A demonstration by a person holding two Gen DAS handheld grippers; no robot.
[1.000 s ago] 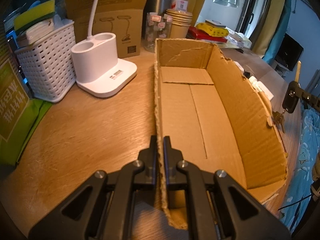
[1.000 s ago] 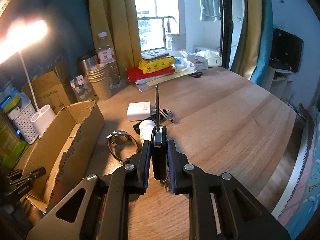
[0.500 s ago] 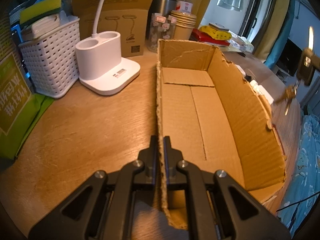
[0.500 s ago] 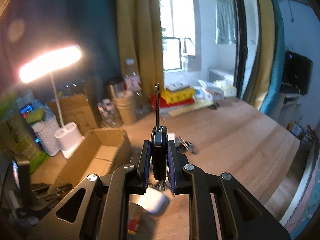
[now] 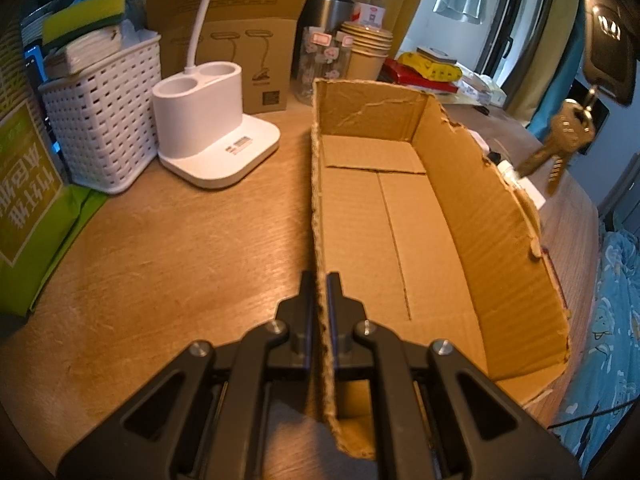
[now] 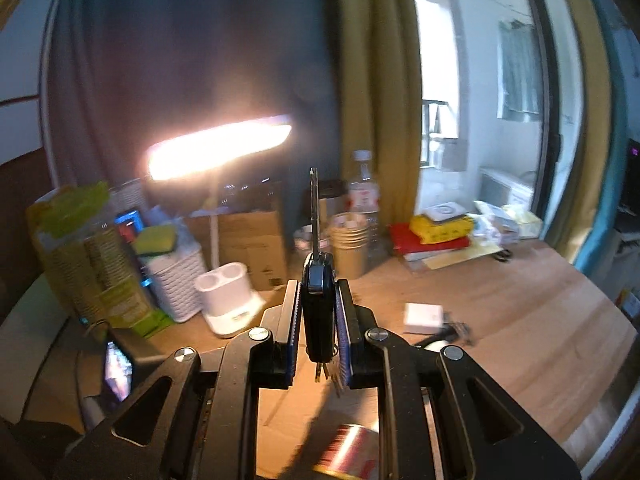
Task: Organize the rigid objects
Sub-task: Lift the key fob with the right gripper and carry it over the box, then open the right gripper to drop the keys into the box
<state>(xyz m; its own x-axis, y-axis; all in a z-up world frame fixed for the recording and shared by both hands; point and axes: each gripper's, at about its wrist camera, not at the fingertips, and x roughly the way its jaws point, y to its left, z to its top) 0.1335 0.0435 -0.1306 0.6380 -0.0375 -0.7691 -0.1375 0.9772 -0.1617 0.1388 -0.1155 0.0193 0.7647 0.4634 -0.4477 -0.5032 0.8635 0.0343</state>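
Your right gripper [image 6: 318, 320] is squeezed tight on the black car key [image 6: 318, 300]. The key stands on end between the two pads, with its thin metal blade sticking straight out ahead of the jaws and a bunch of small brass keys [image 5: 560, 140] hanging loose under it. Your left gripper [image 5: 320, 292] is pinched shut on the near side wall of the cardboard box [image 5: 400, 220], one finger outside the wall and one inside, so the box is held steady. From the left jaws, the box runs long and straight away from you, and its open floor lies just to the right of them. The car key hangs up high and off to the right of those jaws, past the torn far wall of the box, so it looks like it is near the box but not yet over the middle. From the right jaws, the box floor seems to lie low and close under them. I think the key needs to come across that far wall and go down. Watch the dangling keys, since they could catch on the ragged edge.
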